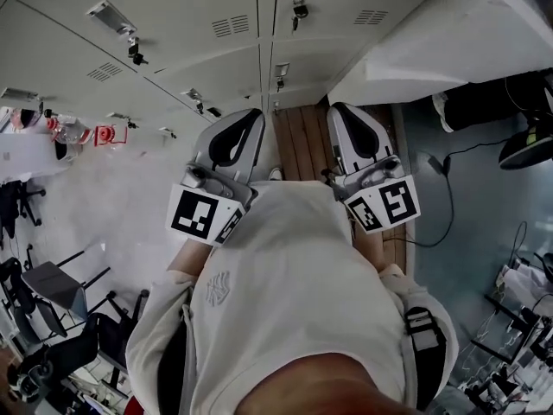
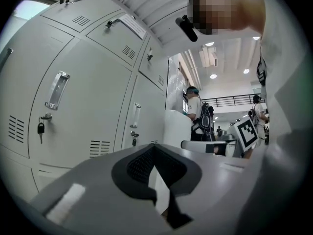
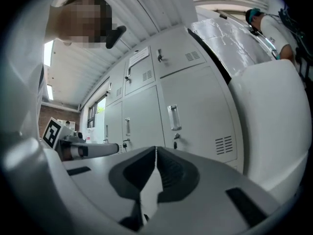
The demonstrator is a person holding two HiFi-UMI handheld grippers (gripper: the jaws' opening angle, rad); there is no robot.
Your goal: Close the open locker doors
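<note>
A row of grey lockers (image 1: pixel 199 50) fills the top of the head view. Every door that shows there lies flush, with handles and keys (image 1: pixel 134 52). Both grippers are held close to the person's chest, pointing at the lockers without touching them. My left gripper (image 1: pixel 249 116) is shut with nothing in it, its jaws meeting tip to tip (image 2: pixel 155 149). My right gripper (image 1: pixel 340 111) is likewise shut and empty (image 3: pixel 155 152). Shut locker doors (image 2: pixel 73 102) fill the left gripper view, and more shut doors (image 3: pixel 190 116) show in the right gripper view.
A big white panel (image 1: pixel 449 41) juts out from the locker row at the right; I cannot tell whether it is a door. A wooden strip (image 1: pixel 302 141) lies on the floor below the lockers. Cables (image 1: pixel 449 188) lie at the right, chairs (image 1: pixel 52 288) at the left. Other people (image 2: pixel 198 114) stand further off.
</note>
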